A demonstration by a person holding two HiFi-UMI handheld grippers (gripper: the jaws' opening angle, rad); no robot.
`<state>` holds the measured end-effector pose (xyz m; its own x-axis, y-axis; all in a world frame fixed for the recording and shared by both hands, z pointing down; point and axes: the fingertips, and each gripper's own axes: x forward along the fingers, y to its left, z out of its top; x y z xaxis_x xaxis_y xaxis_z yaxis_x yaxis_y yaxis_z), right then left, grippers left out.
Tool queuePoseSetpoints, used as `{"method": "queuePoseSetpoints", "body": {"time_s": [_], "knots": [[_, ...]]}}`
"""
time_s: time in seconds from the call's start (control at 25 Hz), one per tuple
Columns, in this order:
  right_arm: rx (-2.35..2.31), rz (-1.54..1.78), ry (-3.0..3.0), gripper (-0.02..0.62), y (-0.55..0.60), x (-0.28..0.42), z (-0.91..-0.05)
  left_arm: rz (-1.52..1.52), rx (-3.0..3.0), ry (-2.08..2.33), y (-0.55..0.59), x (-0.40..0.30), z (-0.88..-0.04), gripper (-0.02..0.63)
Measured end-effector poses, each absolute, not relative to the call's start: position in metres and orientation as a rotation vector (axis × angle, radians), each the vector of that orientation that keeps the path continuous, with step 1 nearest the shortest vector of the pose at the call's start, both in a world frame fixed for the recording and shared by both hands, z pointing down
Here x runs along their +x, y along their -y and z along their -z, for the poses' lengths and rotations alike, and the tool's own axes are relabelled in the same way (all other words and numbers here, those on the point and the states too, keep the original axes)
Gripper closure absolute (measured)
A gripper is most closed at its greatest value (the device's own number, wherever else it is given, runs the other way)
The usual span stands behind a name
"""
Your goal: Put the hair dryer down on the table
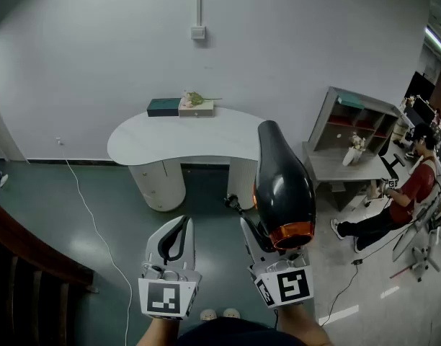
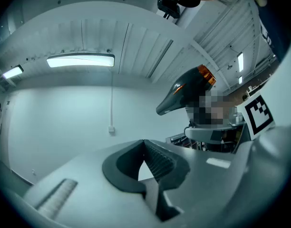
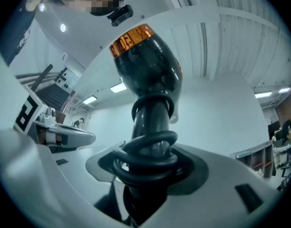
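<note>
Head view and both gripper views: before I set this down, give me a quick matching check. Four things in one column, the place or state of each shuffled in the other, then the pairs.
Things:
1. hair dryer
2. left gripper
3. dark box
4. person in a red top

Place or state:
A. lying at the far edge of the white table
B. seated at the right of the room
C. shut, nothing in it
D. held by its handle in the right gripper, off the table

Pairs: 1-D, 2-C, 3-A, 4-B.
</note>
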<state>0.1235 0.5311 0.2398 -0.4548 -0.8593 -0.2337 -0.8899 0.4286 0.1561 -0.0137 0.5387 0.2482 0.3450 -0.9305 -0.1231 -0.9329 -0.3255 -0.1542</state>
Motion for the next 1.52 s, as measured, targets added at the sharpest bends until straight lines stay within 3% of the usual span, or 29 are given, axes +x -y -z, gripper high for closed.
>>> {"method": "queuePoseSetpoints", "body": {"time_s": [0.76,1.52], "knots": [[-1.717,-0.364,-2.494,0.325,-0.496,0.107,-0.259,-0.001,-2.498,-1.624,-0.504,-0.039,-0.283,0.594],[-1.606,-0.346,-2.609,0.325,-0.233,0.141,-0.262,-0.010,-2.367,-1.707,-0.262,0.000,-0.263,0.594]]}}
